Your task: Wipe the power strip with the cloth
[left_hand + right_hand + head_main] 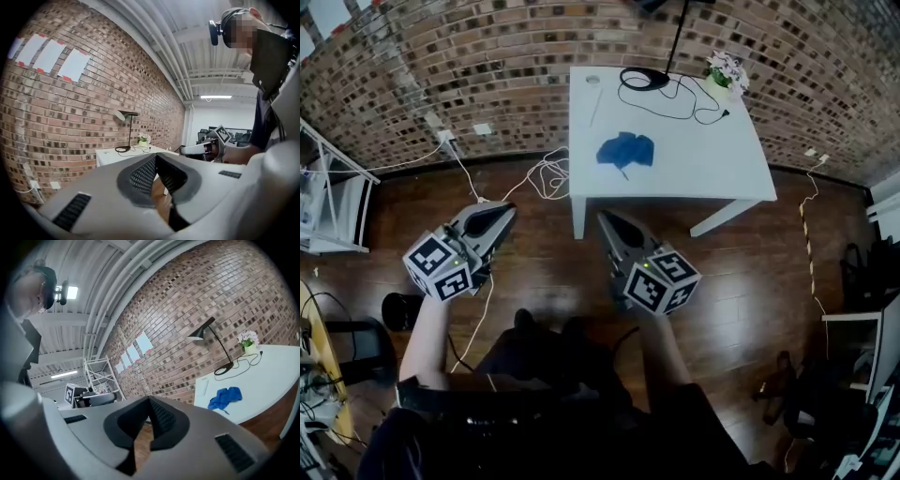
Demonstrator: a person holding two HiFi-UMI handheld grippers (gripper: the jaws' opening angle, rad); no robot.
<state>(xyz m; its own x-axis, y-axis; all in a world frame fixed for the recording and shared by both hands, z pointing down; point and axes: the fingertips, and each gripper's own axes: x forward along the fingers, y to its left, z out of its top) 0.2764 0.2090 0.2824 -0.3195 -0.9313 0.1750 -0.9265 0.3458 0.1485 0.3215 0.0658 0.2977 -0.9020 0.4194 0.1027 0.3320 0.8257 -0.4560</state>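
The left gripper (501,216) and right gripper (608,222) are both closed and empty, well short of the white counter (712,173). The crumpled blue cloth (626,150) lies on it. I cannot pick out the power strip. Step closer, open one gripper wide, and pinch a raised fold of the cloth.

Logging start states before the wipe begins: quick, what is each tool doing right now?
Left tool: closed, holding nothing.
Right tool: closed, holding nothing.

Even indoor light from a ceiling strip light (215,97); fisheye-bent edges, dark vignetted corners.
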